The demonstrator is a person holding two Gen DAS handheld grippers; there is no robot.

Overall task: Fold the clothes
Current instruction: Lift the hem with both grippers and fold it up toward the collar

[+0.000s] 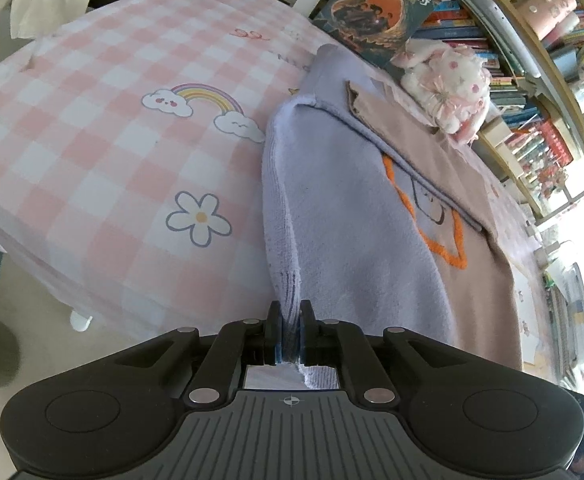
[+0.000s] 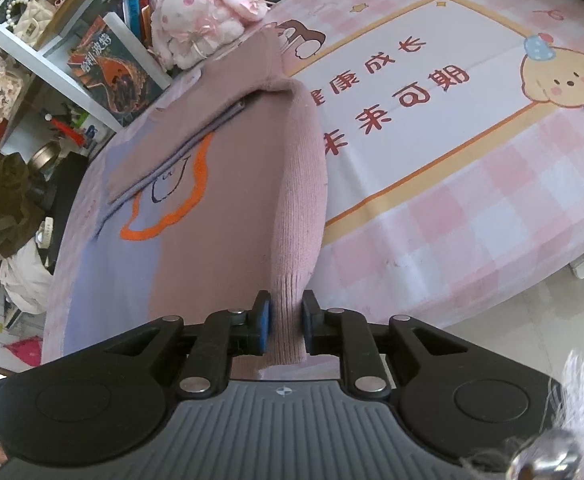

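A sweater, half lilac point(image 1: 355, 224) and half dusty pink point(image 2: 228, 208) with an orange outline motif, lies on the pink checked bed point(image 1: 92, 152). My left gripper point(image 1: 290, 316) is shut on the lilac hem edge, which stands up in a fold between the fingers. My right gripper point(image 2: 286, 312) is shut on the pink ribbed hem edge, also raised in a fold. Both sleeves are folded in across the sweater's front.
A white and pink plush toy point(image 1: 447, 88) sits at the far end of the sweater, also seen in the right wrist view point(image 2: 196, 24). Bookshelves point(image 1: 531, 80) stand behind the bed. A printed panel with red characters point(image 2: 411, 96) lies right of the sweater. The floor point(image 2: 531, 320) is beside the bed.
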